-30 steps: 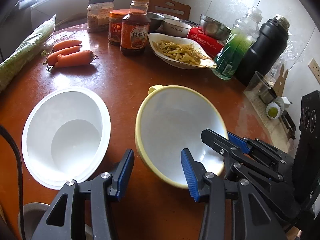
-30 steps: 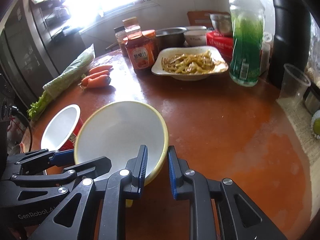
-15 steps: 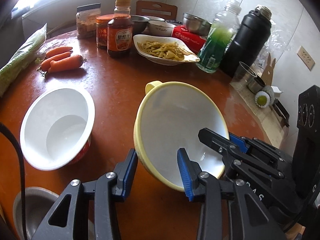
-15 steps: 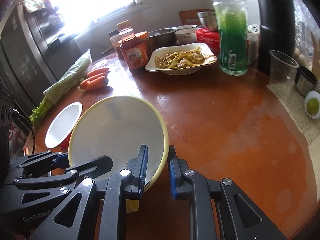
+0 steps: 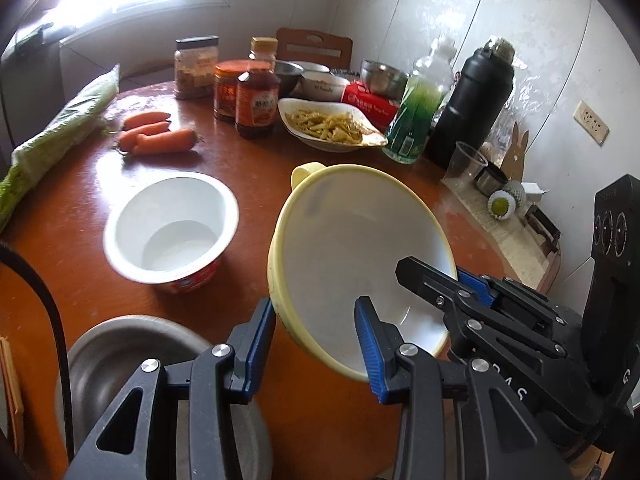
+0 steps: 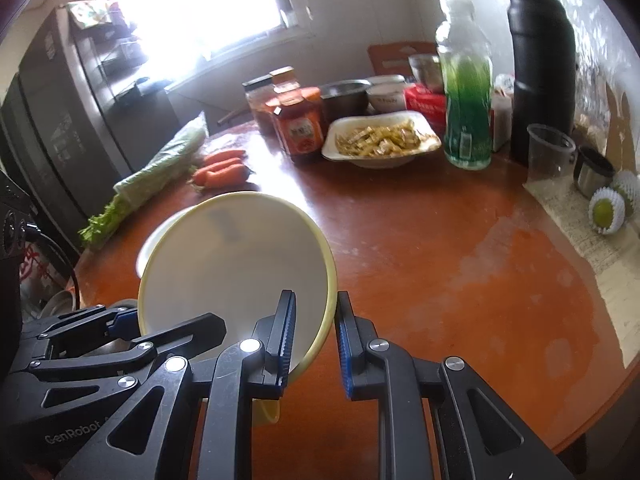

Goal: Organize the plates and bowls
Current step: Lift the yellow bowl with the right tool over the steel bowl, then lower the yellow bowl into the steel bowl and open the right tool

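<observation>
Both grippers are holding the yellow bowl [image 5: 352,248] up off the round table [image 5: 248,184], tipped on its side. The left gripper [image 5: 316,344] is pinching the near rim, and the right gripper [image 6: 314,340] is pinching the rim on the other side — its fingers are almost pressed together. The white paper bowl [image 5: 170,226] is sitting near the table's left edge, and a metal bowl [image 5: 120,364] is right at the near edge. To do this well, both hands should be moving together — no twisting — and setting the bowl down gently.
</observation>
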The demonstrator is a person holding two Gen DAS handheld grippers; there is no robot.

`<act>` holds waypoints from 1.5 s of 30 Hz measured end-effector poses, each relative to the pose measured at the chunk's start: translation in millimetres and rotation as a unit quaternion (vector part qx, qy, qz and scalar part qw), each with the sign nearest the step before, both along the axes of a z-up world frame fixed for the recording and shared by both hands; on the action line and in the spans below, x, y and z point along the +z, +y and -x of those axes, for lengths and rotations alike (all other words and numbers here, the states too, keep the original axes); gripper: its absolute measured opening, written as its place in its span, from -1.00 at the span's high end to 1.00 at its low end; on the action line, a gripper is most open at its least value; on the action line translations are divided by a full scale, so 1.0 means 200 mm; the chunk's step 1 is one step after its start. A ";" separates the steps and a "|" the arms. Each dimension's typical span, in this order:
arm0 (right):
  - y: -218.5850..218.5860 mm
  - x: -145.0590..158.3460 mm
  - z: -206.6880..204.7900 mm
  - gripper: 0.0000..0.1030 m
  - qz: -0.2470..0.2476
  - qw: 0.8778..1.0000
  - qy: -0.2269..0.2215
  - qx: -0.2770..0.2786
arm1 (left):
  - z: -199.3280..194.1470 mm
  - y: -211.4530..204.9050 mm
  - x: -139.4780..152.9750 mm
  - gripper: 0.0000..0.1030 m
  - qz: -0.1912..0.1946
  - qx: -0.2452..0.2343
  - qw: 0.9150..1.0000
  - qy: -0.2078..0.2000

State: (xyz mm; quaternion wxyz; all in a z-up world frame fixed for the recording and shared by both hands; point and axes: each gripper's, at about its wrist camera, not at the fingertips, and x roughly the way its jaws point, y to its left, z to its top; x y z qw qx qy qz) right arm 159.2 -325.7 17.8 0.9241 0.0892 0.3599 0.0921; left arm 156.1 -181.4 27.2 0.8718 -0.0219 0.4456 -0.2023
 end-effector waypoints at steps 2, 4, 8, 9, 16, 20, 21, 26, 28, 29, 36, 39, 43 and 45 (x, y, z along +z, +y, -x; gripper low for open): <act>0.04 0.03 0.03 0.60 0.004 1.000 -0.006 0.002 | 0.05 0.05 0.04 0.21 0.005 0.003 1.000 -0.010; 0.08 0.06 0.06 0.60 0.005 1.000 -0.014 0.006 | 0.09 0.09 0.08 0.21 0.006 0.007 1.000 -0.023; 0.17 0.12 0.10 0.60 0.010 0.999 -0.028 0.014 | 0.14 0.17 0.14 0.21 0.009 0.016 0.999 -0.040; 0.19 0.13 0.11 0.60 0.011 0.999 -0.031 0.017 | 0.15 0.19 0.15 0.21 0.010 0.019 0.999 -0.043; 0.32 0.20 0.19 0.60 0.013 0.998 -0.049 0.027 | 0.21 0.33 0.21 0.21 0.024 0.033 0.997 -0.060; 0.39 0.23 0.21 0.60 0.018 0.998 -0.056 0.032 | 0.23 0.39 0.23 0.21 0.031 0.039 0.997 -0.066; 0.40 0.24 0.22 0.60 0.019 0.998 -0.058 0.035 | 0.24 0.41 0.23 0.21 0.032 0.042 0.996 -0.068; 0.46 0.27 0.25 0.60 0.023 0.997 -0.067 0.043 | 0.27 0.49 0.24 0.21 0.036 0.050 0.996 -0.071; 0.50 0.28 0.25 0.60 0.024 0.996 -0.069 0.048 | 0.28 0.52 0.25 0.21 0.035 0.055 0.995 -0.074; 0.51 0.28 0.25 0.60 0.025 0.996 -0.069 0.050 | 0.29 0.53 0.25 0.21 0.036 0.056 0.995 -0.076; 0.60 0.26 0.26 0.60 0.027 0.995 -0.070 0.067 | 0.33 0.63 0.25 0.21 0.034 0.069 0.994 -0.082; 0.65 0.23 0.25 0.60 0.026 0.995 -0.064 0.076 | 0.34 0.67 0.22 0.21 0.030 0.075 0.994 -0.078; 0.70 0.16 0.23 0.60 0.031 0.995 -0.049 0.086 | 0.34 0.71 0.16 0.21 0.025 0.080 0.994 -0.068; 0.72 0.12 0.22 0.60 0.034 0.995 -0.039 0.087 | 0.34 0.72 0.12 0.21 0.022 0.079 0.995 -0.062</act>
